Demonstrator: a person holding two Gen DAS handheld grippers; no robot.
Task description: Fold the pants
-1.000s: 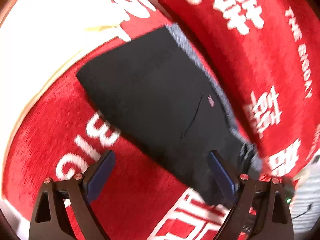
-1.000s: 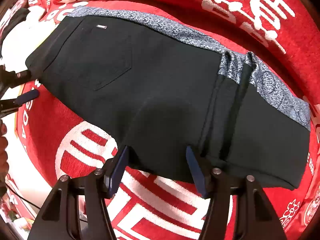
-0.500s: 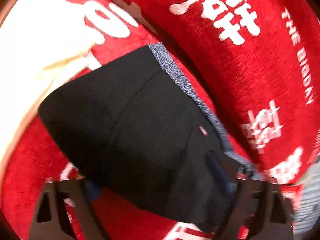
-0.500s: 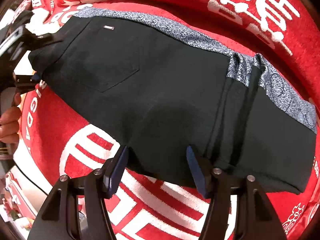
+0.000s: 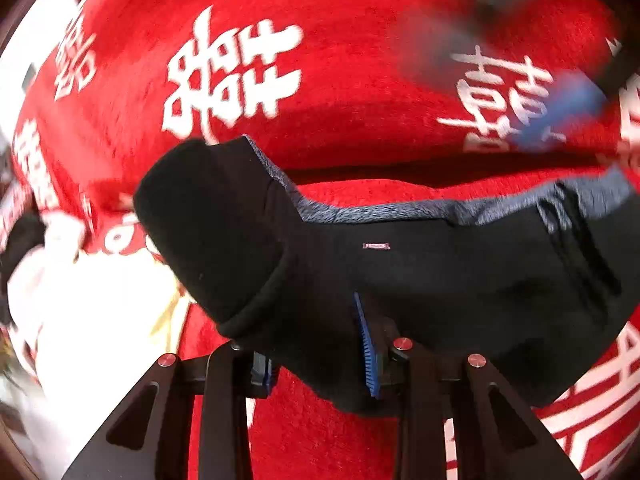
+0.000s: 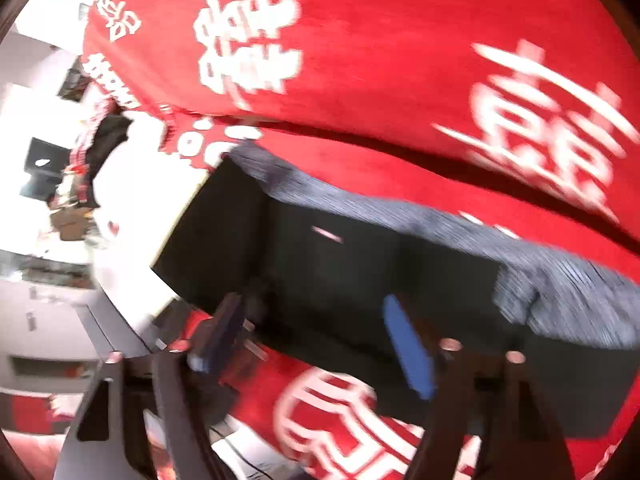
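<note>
Here: black pants [image 5: 420, 280], grey patterned band at 12 o'clock edge, on red blanket [image 5: 360, 92]. Left gripper [image 5: 316, 344] fingers part-open astride pants edge, grip unclear. Right gripper [image 6: 320, 340] fingers spread, holding nothing; pants fold blocks view beyond.

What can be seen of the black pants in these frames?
The pants are black, of soft knit-looking cloth, with a grey-blue patterned band along the far edge and a small metal tag. They lie on a red blanket with white characters. Their left end is lifted and curled over itself. The left claw straddles their near edge; whether it grips is unclear. The right claw is open around the near edge.
</note>
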